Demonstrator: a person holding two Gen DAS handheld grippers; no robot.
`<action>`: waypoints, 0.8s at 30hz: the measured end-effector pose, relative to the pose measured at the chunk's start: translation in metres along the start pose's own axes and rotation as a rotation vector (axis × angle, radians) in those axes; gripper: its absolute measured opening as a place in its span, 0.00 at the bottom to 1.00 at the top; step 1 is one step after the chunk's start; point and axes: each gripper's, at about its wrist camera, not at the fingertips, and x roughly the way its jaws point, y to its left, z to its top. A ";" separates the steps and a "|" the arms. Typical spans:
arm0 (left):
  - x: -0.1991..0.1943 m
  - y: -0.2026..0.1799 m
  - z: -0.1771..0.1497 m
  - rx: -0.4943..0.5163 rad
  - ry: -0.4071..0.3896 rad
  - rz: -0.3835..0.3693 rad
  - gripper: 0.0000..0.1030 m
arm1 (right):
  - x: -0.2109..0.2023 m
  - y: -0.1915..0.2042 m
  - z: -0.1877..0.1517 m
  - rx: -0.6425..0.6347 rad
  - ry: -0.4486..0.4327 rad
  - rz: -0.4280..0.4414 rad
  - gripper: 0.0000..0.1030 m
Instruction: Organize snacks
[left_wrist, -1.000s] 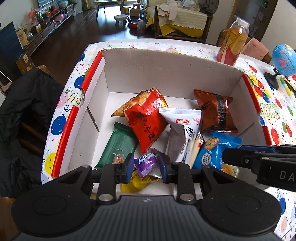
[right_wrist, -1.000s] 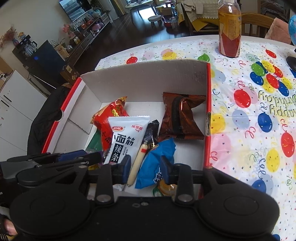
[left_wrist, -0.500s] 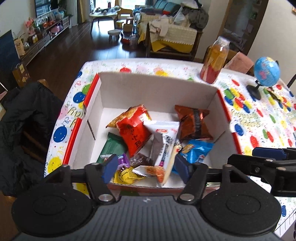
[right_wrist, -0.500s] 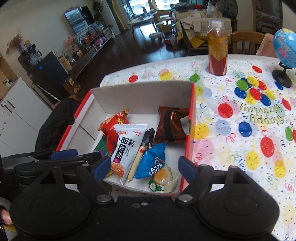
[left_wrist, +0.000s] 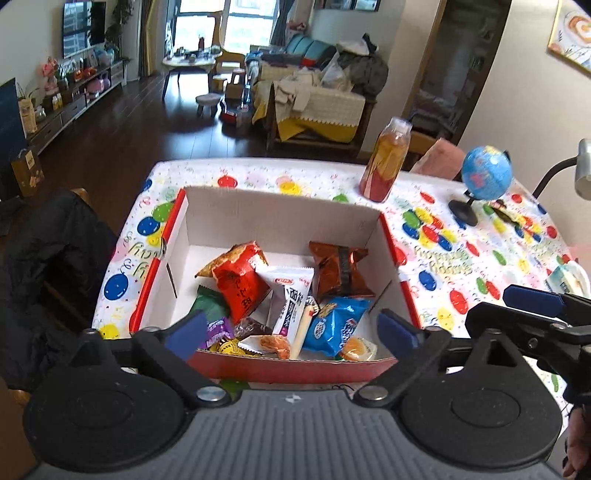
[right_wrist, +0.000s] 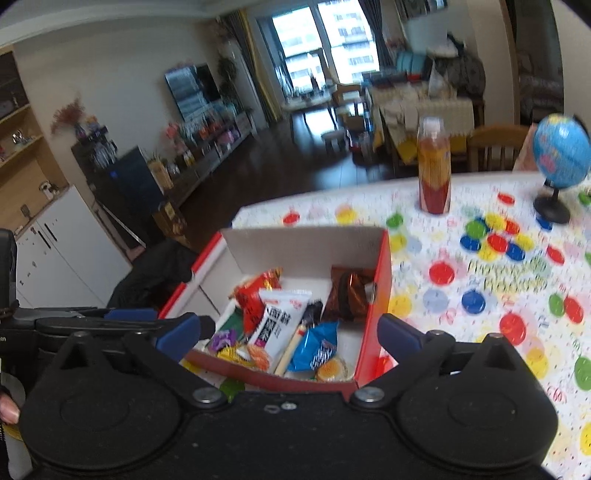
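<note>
Inside, the red-and-white box (left_wrist: 280, 218) holds snack packets (left_wrist: 288, 295), heaped together.

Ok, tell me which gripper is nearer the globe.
Right. The right gripper, jaws opening and empty, sits over the box's near corner on the globe's side. The left gripper, also opening and empty, is over the box's near edge, farther away.

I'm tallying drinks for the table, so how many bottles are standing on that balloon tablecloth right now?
1. The bottle of amber drink stands upright on the tablecloth beyond the snack box's far right corner, left of the globe. Others could be out of view.
</note>
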 end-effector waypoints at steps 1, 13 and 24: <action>-0.004 0.000 -0.001 -0.003 -0.006 -0.001 0.98 | -0.003 0.001 -0.002 -0.001 -0.015 -0.006 1.00; -0.043 -0.007 -0.011 -0.002 -0.050 0.041 0.98 | -0.036 0.012 -0.017 -0.033 -0.101 -0.055 1.00; -0.057 -0.014 -0.018 -0.003 -0.070 0.057 0.98 | -0.048 0.020 -0.025 -0.053 -0.152 -0.090 1.00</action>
